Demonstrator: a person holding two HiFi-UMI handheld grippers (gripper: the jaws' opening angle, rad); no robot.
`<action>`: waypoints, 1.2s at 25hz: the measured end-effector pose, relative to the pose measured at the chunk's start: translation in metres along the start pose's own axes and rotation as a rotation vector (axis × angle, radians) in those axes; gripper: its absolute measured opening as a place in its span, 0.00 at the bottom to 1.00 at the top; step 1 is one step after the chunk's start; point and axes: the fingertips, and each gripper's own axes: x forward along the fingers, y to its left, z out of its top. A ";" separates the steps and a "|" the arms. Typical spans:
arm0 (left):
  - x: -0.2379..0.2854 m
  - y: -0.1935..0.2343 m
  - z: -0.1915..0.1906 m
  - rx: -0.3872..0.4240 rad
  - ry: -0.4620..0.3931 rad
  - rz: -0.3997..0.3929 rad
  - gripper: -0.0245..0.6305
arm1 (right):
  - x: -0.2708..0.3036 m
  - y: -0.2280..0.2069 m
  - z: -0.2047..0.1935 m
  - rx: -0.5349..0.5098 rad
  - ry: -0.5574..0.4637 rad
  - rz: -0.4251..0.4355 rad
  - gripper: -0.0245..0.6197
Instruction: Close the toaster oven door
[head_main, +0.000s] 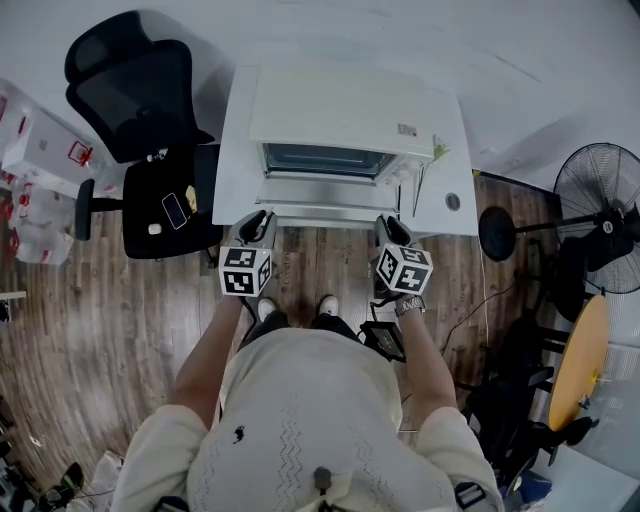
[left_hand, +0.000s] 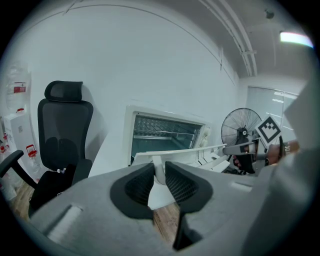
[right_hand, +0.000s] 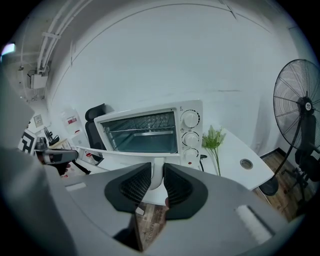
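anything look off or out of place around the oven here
Only the toaster oven door: it hangs open, roughly level, instead of shut. The left gripper and right gripper each have their jaws clamped on its handle. Nothing looks spilled, broken or askew.

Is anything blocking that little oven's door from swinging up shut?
Nothing visible does. The open door lies flat, the rack sits well inside the toaster oven, and nothing rests on the door. The left gripper and right gripper clamp its handle.

One toaster oven (head_main: 340, 125), two tongs (head_main: 258, 220) (head_main: 392, 227), one chair (head_main: 140, 95), one fan (head_main: 600, 200).
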 end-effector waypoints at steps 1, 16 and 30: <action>0.000 0.000 0.001 0.000 0.000 0.000 0.15 | 0.000 0.000 0.001 -0.001 0.000 0.002 0.19; 0.007 0.004 0.022 0.002 -0.010 -0.015 0.15 | 0.007 0.000 0.023 0.021 0.034 -0.004 0.19; 0.014 0.008 0.039 0.011 -0.003 -0.007 0.15 | 0.014 -0.001 0.041 0.021 0.055 -0.004 0.19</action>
